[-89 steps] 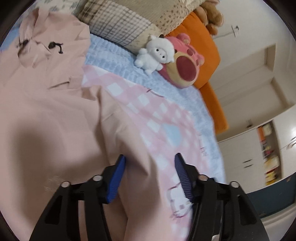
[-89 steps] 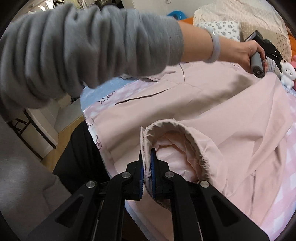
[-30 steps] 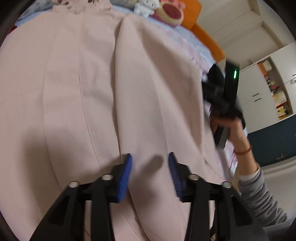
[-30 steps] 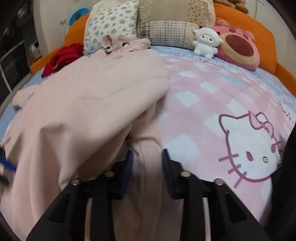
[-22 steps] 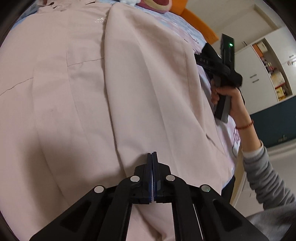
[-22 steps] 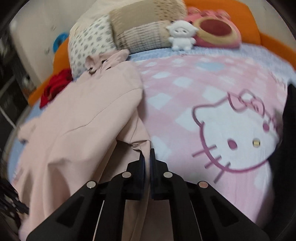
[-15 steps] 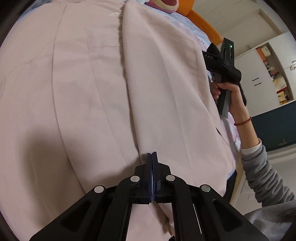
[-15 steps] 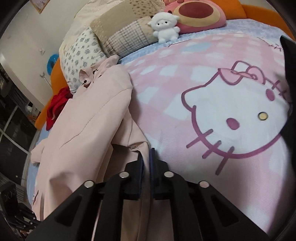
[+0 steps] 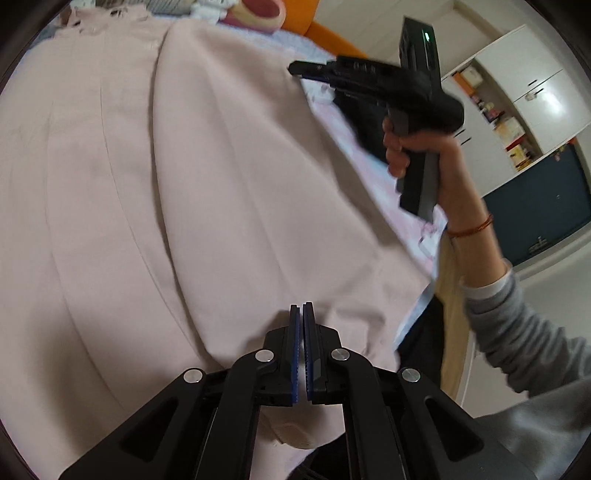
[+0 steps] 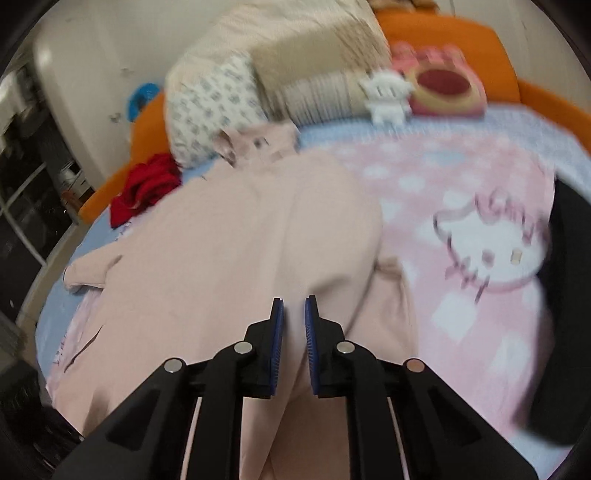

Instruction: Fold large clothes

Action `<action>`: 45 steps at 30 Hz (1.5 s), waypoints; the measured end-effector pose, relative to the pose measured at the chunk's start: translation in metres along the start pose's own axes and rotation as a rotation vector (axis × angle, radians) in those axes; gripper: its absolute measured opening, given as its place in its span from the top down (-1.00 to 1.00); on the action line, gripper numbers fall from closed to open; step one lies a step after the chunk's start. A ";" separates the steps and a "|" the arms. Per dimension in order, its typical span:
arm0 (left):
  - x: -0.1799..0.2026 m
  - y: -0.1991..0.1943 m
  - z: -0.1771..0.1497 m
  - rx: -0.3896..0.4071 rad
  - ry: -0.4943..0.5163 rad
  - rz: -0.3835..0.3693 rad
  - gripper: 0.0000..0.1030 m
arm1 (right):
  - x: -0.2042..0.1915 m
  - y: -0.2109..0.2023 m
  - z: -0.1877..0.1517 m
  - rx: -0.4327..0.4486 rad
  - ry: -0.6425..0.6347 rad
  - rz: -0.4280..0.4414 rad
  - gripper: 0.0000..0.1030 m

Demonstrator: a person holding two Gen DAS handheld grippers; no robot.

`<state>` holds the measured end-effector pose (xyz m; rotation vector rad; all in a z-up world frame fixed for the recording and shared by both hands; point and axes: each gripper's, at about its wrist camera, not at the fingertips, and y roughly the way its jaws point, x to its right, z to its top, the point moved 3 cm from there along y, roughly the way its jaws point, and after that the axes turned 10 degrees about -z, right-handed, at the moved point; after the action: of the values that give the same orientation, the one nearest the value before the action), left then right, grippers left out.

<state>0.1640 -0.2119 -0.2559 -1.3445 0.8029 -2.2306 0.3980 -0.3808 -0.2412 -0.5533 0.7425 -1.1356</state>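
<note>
My two hand-held black plastic grippers and my sleeved right arm.

My left gripper [image 9: 302, 314] and right gripper [image 10: 294, 314] each have angular black linkage arms with round silver screw heads and ribbed blue fingertip pads [image 10: 277, 325]. My right hand [image 9: 424, 155] wears a thin red-orange cord bracelet [image 9: 471, 229] and a grey knit sleeve [image 9: 524, 332] over a white cuff; a green indicator light [image 9: 427, 36] glows on the housing.

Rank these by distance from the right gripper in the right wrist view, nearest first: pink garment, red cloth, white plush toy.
From the right gripper:
1. Pink garment, directly under and ahead of the jaws.
2. Red cloth, far left, at the bed's edge.
3. White plush toy, at the head of the bed, right of the pillows.
</note>
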 end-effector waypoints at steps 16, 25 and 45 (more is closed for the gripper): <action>-0.154 -0.258 -0.067 0.525 -0.416 0.203 -0.49 | -0.110 -0.083 -0.090 -0.110 -0.122 0.268 0.43; -0.336 -0.465 -0.140 0.950 -0.795 0.377 -0.49 | -0.160 -0.036 -0.185 -0.349 -0.193 0.261 0.46; -0.486 -0.558 -0.173 1.237 -1.019 0.350 0.60 | -0.221 -0.068 -0.169 -0.251 -0.257 0.342 0.00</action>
<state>0.1984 0.5470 -0.2684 -1.2072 -0.5957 -1.0256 0.1766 -0.1998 -0.2472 -0.7358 0.7264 -0.6445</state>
